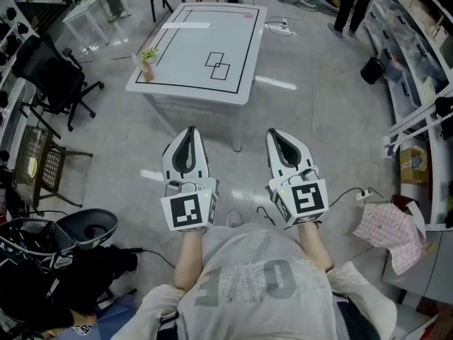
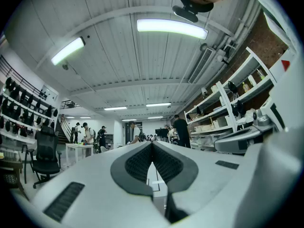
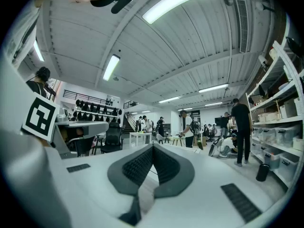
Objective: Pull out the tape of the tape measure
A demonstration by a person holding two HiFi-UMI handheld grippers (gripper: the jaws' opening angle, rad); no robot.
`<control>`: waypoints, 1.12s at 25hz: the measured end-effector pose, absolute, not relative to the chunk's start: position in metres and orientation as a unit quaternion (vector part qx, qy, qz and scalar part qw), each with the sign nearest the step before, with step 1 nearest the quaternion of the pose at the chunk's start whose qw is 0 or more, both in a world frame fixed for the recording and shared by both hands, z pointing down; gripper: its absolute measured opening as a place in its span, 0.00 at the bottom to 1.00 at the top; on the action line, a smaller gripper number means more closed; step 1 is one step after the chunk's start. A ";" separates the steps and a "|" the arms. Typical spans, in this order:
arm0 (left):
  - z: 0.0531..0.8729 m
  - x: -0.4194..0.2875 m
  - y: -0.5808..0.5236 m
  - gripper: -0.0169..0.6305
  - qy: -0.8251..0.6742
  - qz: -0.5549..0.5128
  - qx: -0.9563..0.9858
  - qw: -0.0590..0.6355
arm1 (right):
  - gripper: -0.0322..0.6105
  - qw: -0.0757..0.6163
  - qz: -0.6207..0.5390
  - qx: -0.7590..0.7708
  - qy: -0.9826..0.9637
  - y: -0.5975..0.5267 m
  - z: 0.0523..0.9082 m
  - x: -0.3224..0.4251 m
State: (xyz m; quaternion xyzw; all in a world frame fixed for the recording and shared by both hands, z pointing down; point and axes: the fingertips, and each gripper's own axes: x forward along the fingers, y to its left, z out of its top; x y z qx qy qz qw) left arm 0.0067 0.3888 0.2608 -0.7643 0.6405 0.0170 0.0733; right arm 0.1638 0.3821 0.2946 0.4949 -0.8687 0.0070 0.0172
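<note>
Before the table (image 1: 191,55), left tongs (image 1: 190,132), right tongs (image 1: 274,134) closed

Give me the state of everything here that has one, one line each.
left gripper: shut, nothing between its jaws, held in the air.
right gripper: shut, empty, beside the left one.
table: upright, a small object standing at its left edge.
small object: upright, untouched; too small to identify.
office chair: upright, unoccupied.
checked cloth: crumpled, lying on a surface at the right.
</note>
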 end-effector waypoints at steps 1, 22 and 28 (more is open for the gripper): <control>0.262 0.006 0.387 0.07 0.641 0.013 -0.764 0.073 | 0.10 0.016 0.013 0.496 -0.868 0.381 0.295 0.163; 0.266 -0.063 0.413 0.07 0.656 0.044 -0.750 0.069 | 0.10 -0.018 0.079 0.479 -0.874 0.389 0.318 0.121; 0.291 -0.115 0.417 0.07 0.676 0.034 -0.734 0.053 | 0.10 -0.005 0.090 0.491 -0.866 0.396 0.342 0.102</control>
